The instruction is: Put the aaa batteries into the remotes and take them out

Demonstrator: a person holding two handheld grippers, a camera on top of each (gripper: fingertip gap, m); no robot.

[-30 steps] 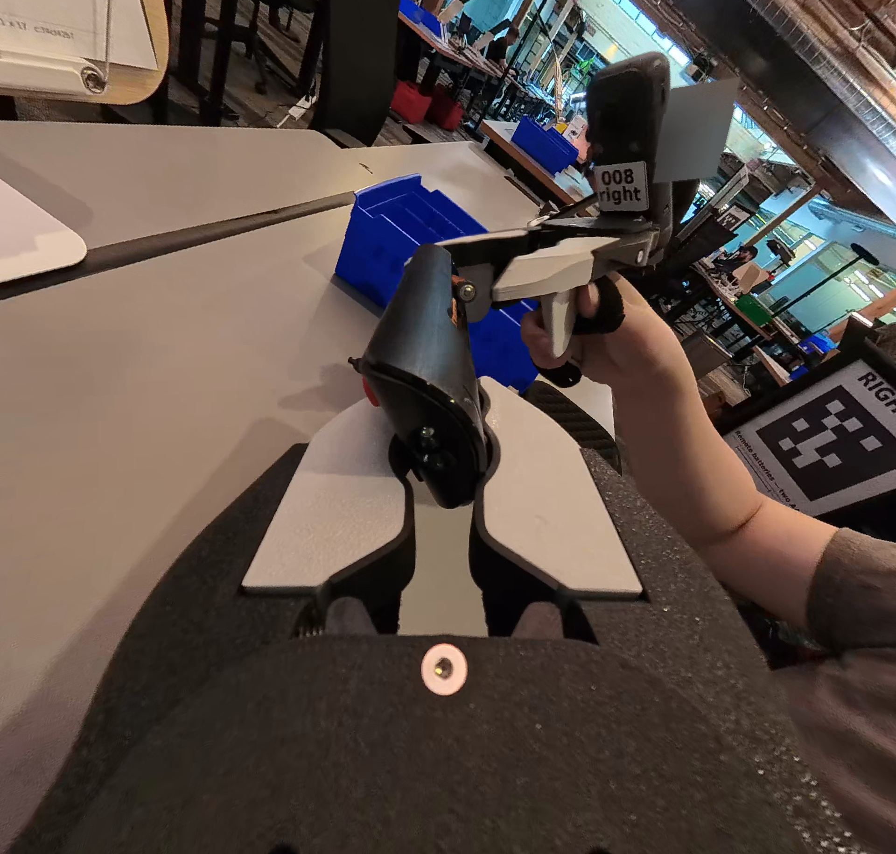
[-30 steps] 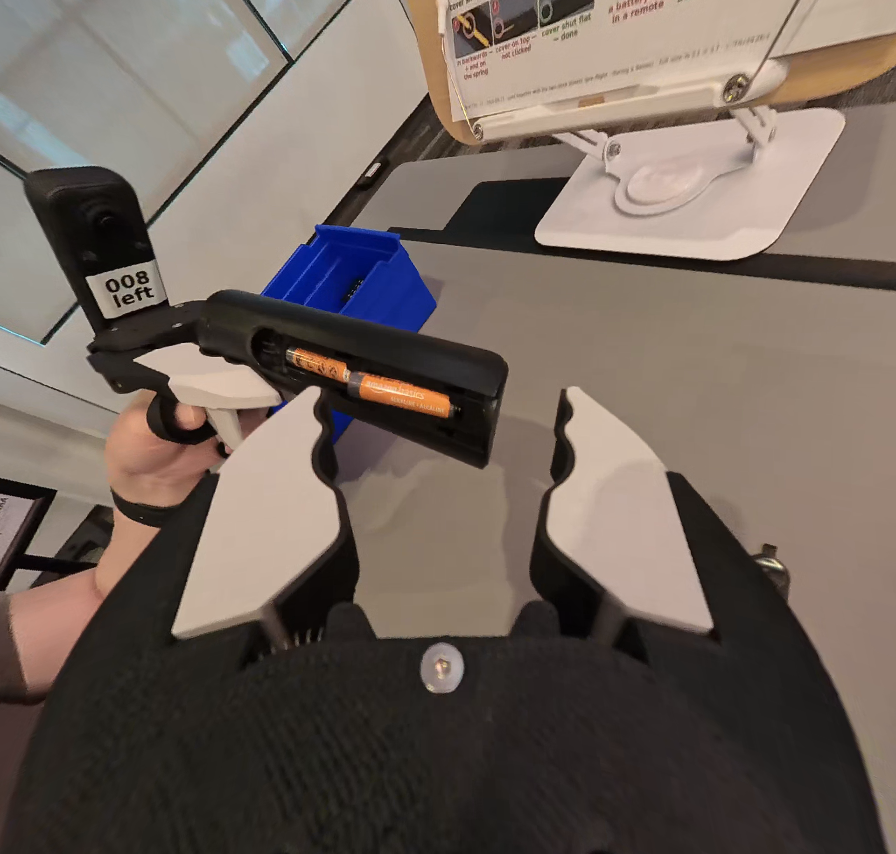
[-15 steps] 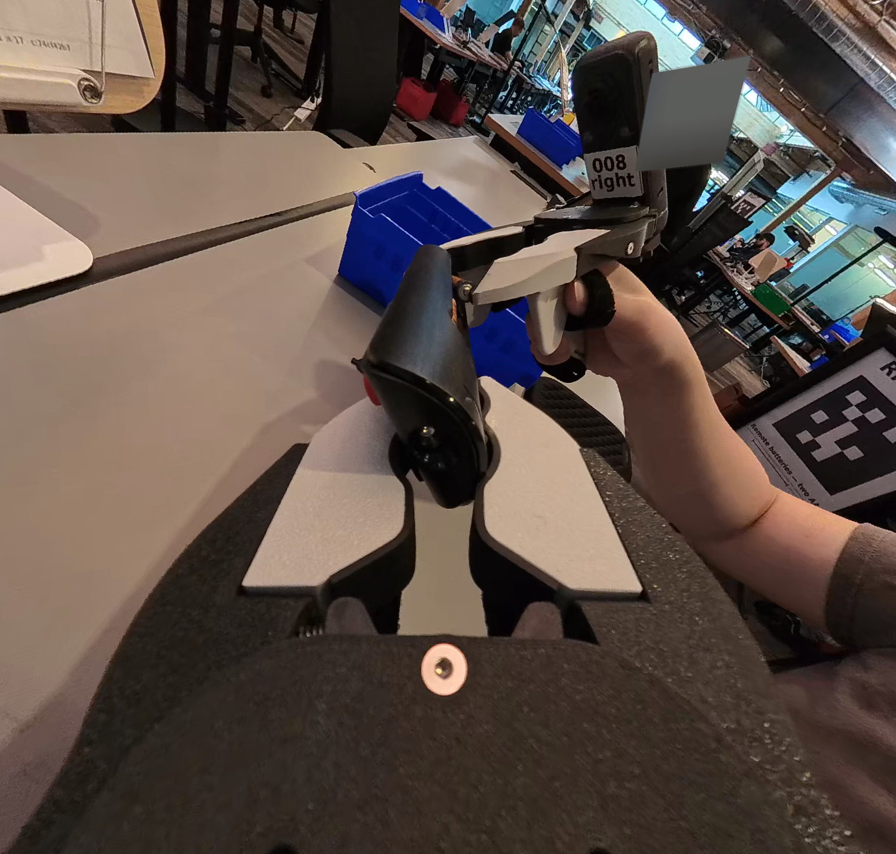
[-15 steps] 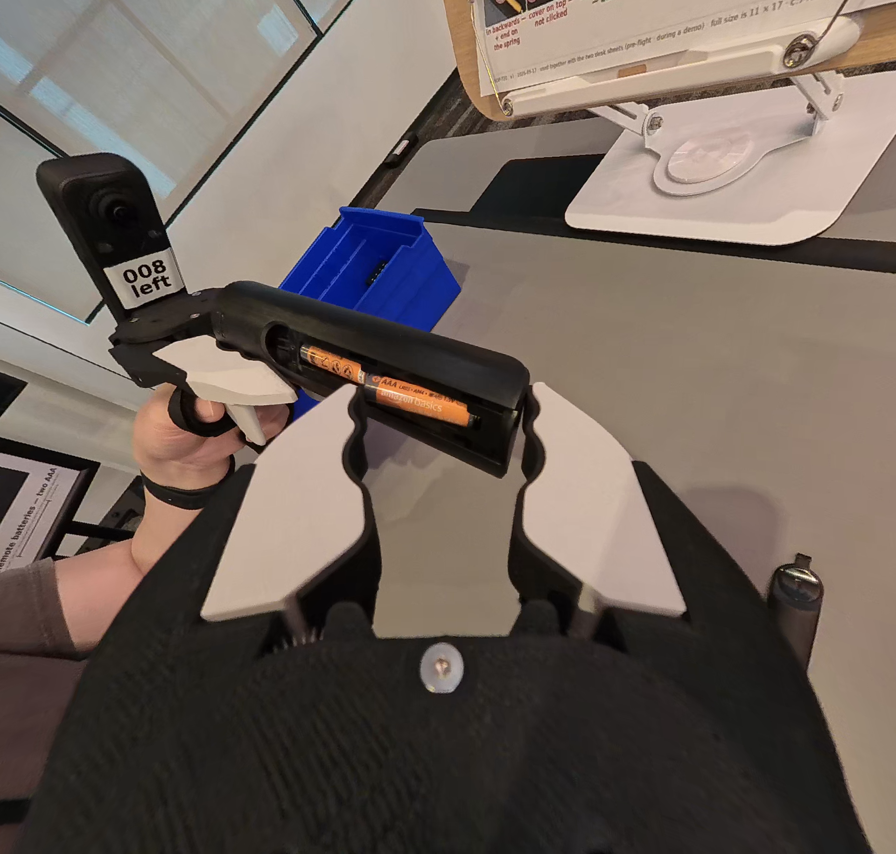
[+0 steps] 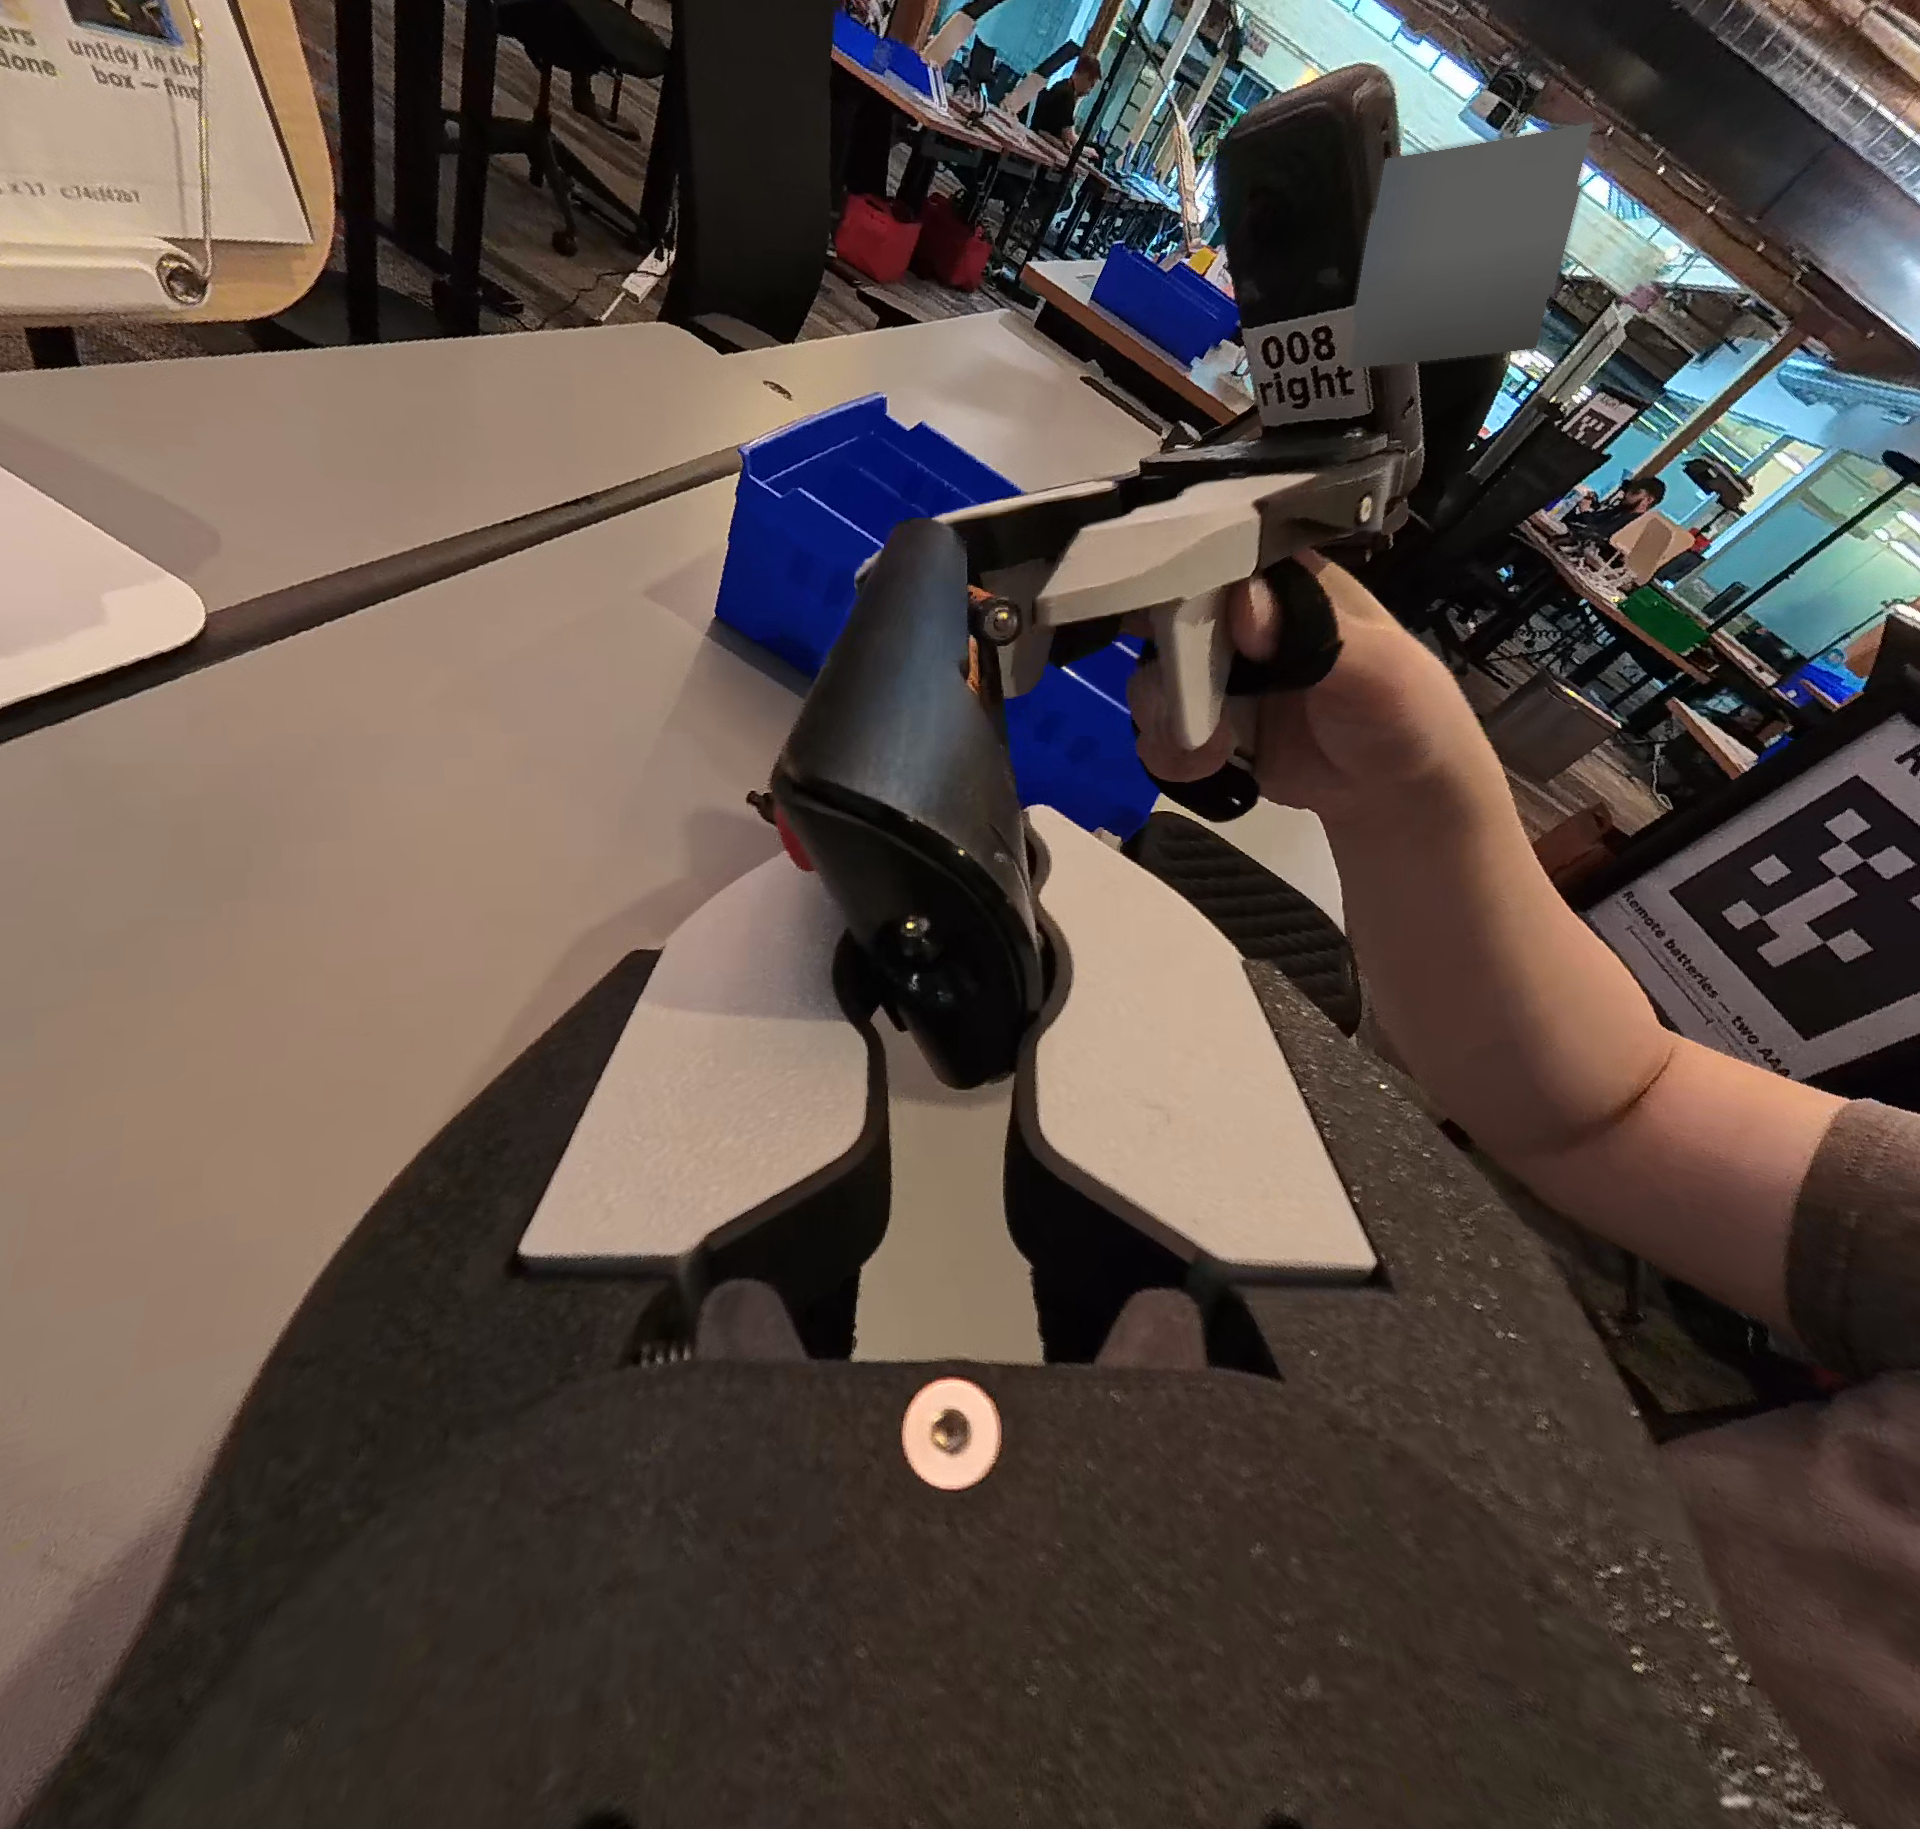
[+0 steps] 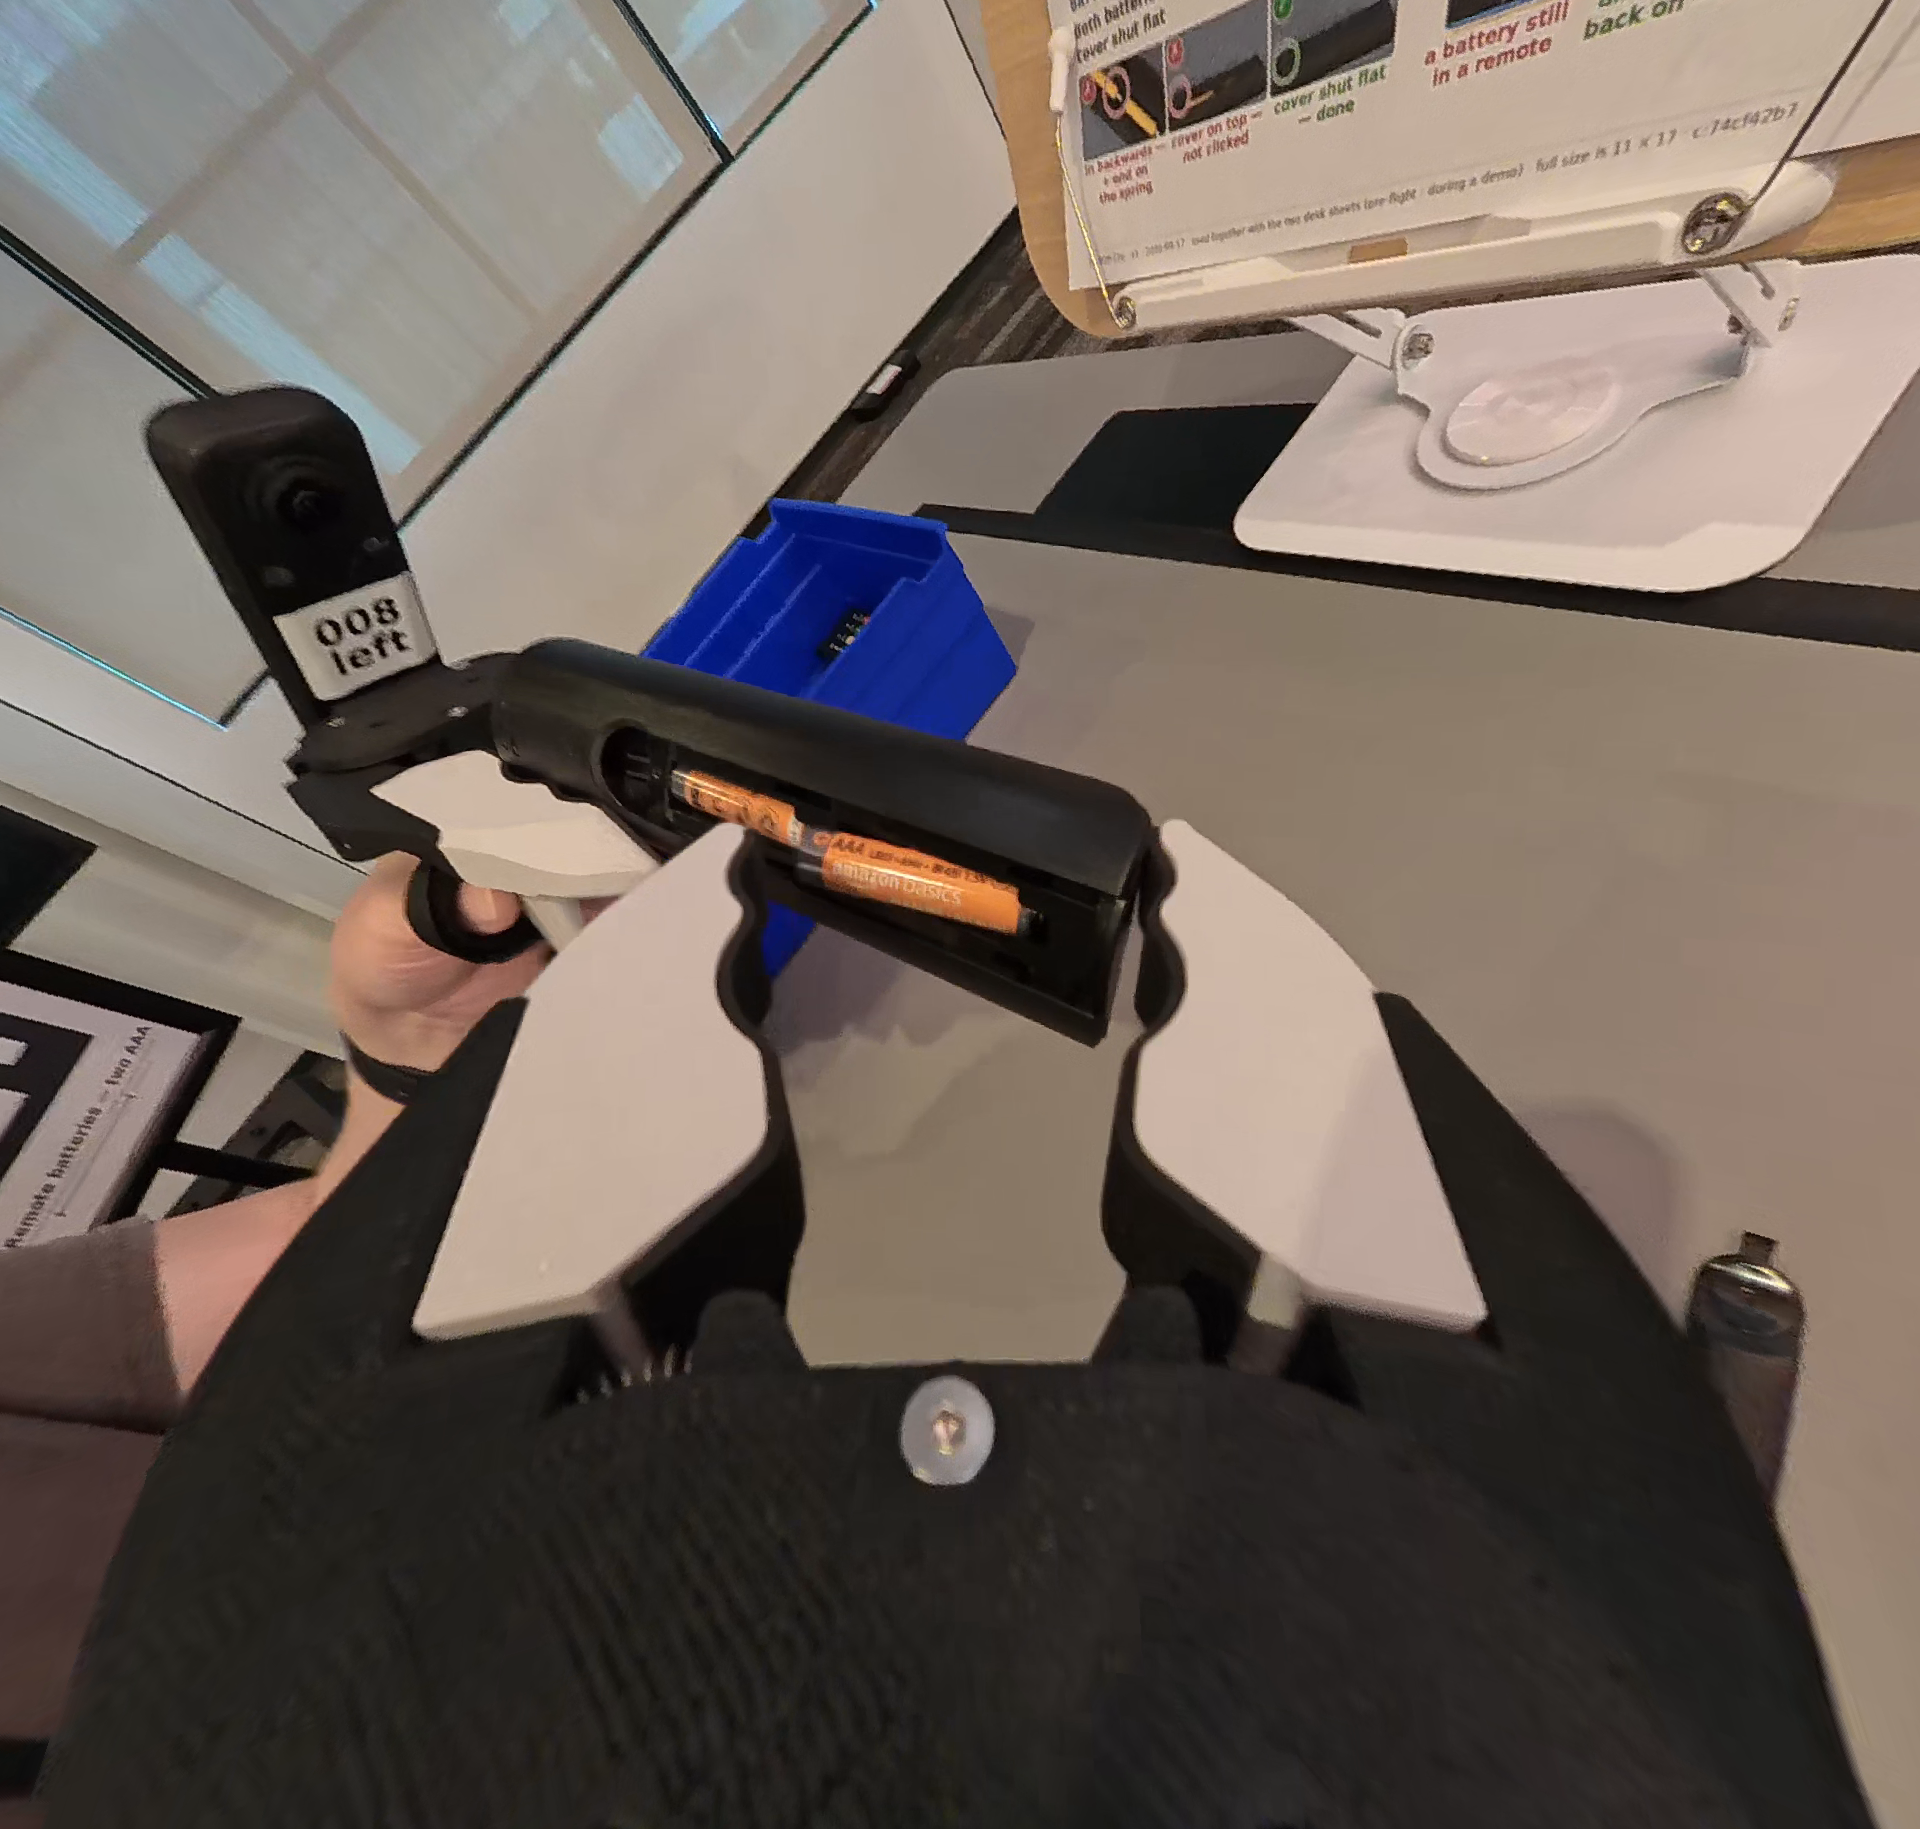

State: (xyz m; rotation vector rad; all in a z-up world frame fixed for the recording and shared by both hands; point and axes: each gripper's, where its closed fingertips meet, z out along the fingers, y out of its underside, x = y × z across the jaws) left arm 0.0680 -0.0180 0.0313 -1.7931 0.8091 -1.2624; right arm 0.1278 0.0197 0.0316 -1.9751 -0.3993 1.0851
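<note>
Left tongs (image 5: 951, 990) are clamping the remote (image 5: 914, 844). Right tongs (image 6: 951, 906) are standing apart around its far end, partly hiding two batteries (image 6: 914, 891).

Writing on batteries (image 6: 914, 891), camera tags (image 6: 358, 636) (white), instruction sheet (image 6: 1455, 65).

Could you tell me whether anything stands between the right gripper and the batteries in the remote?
Nothing visible does. The remote's cover is off, so both batteries lie exposed in the compartment, and the right gripper is open right in front of them.
</note>
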